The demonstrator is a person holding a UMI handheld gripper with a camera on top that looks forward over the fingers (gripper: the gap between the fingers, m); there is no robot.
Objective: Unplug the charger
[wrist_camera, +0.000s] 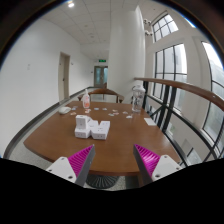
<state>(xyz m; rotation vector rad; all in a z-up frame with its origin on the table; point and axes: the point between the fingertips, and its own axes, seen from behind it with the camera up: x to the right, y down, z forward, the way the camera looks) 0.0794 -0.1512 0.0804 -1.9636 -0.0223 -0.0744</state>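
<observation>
My gripper [113, 160] is open and empty, its two magenta pads spread wide over the near edge of a long oval wooden table [120, 145]. A cluster of white blocks [91, 127], which looks like chargers or plugs on a power strip, stands on the table well beyond the fingers, a little left of centre. No cable can be made out there. Nothing is between the fingers.
A pink bottle [86, 100], papers [66, 109] and small items lie at the table's far end. A chair [137, 95] stands at the right, by a curved railing [185, 92] and large windows. A round chair base [102, 181] shows below the table edge.
</observation>
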